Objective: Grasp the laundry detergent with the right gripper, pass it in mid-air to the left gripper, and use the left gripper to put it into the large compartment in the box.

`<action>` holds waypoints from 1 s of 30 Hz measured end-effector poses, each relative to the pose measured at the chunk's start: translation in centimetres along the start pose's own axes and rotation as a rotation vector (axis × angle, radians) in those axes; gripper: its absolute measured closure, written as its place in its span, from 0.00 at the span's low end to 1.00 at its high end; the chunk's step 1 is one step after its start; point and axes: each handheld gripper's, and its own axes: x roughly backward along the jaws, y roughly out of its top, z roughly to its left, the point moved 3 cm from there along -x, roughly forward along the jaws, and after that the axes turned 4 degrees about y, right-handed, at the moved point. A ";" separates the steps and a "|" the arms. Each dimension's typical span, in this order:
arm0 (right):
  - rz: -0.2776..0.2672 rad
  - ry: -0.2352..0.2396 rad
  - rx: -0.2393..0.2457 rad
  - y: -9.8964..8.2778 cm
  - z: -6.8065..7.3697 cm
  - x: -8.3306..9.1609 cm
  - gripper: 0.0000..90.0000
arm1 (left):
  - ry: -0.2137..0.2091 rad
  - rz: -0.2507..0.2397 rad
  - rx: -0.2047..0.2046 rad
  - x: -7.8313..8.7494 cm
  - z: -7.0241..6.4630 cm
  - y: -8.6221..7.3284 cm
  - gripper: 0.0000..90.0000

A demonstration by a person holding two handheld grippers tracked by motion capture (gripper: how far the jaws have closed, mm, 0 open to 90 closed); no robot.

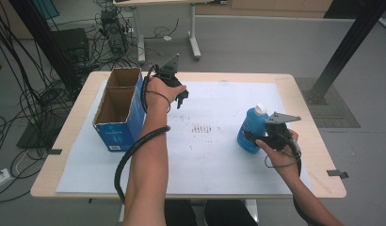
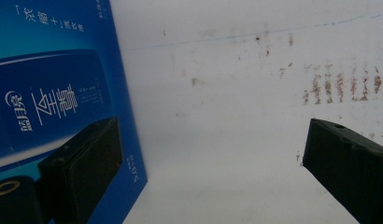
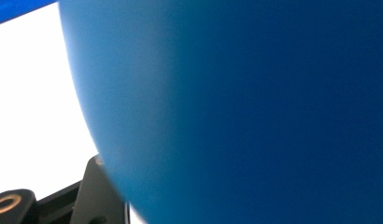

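Blue bottle stood upright on the white mat, toward the right side of the table, white cap up. Its long axis ran near vertical, perhaps tipped a little toward the box.

Right gripper was at the bottle's right flank, jaws closed in on the lower body from the side. In the right gripper view the blue wall crowded right up against the lens, one black jaw showing at the lower left. I judged it a firm grip on the bottle.

Left gripper was held above the mat just right of the open blue carton, which sat at the table's left. Jaws stood wide apart with nothing between them. In the left gripper view one jaw overlapped the carton's printed side, the other hung over bare mat.

The relation that matters — the carton lay well to the left of the bottle, mouth open upward, with clear mat between. The right hand already had the bottle; the left was the nearer to the carton. Any carry would likely run leftward across the mat, bottle kept upright to drop in base first — a judgement only.
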 end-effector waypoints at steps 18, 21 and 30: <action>-0.005 -0.004 -0.010 0.0 0.0 0.0 0.48 | 0.002 0.000 -0.001 0.0 0.0 0.0 0.06; -0.006 -0.006 -0.013 -0.1 0.0 0.0 0.48 | 0.006 0.000 -0.001 0.1 0.0 0.0 0.06; -0.004 -0.010 -0.025 0.0 0.1 0.0 0.48 | 0.004 -0.002 -0.004 0.2 0.0 -0.1 0.06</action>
